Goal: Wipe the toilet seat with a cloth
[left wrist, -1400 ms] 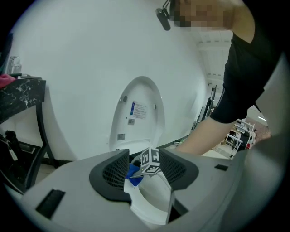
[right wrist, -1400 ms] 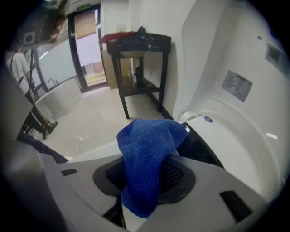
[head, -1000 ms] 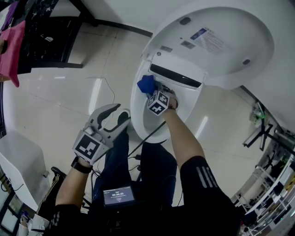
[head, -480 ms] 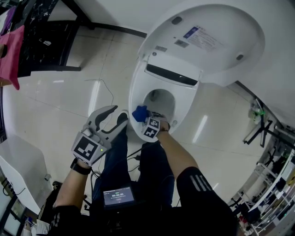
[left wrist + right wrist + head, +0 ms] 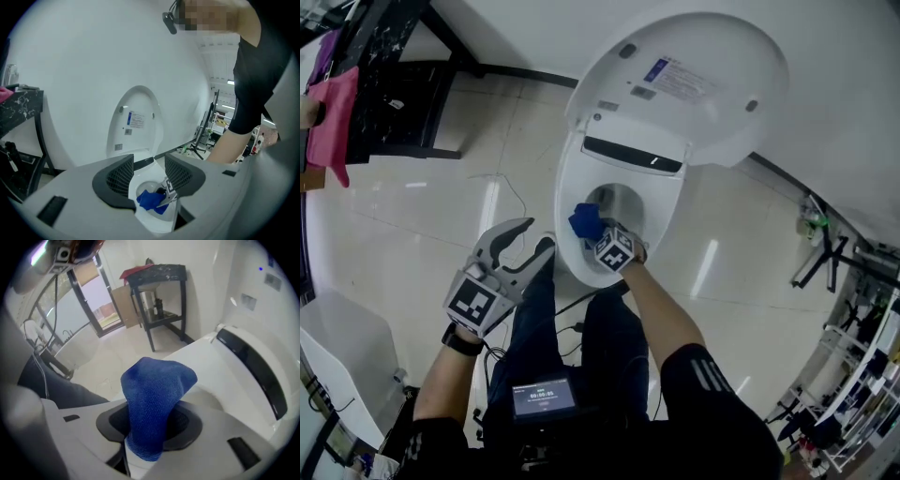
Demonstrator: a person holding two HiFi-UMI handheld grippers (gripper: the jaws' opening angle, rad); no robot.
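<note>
Right gripper (image 5: 598,234), clamped on the cloth (image 5: 585,221), had swept the toilet seat (image 5: 565,192) from rear to front-left edge, seemingly mid-wipe; left gripper (image 5: 536,234) gaped empty.

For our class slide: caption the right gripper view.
Right tongs clamp a blue cloth at the white toilet seat.

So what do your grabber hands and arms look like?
The left hand-held gripper and right hand-held gripper are pale grey, with curved jaws, dark ribbed pads and a cube of black-and-white square markers. The sleeves are black and short, the right sleeve white-striped; a black wristband is on the left wrist.
</note>
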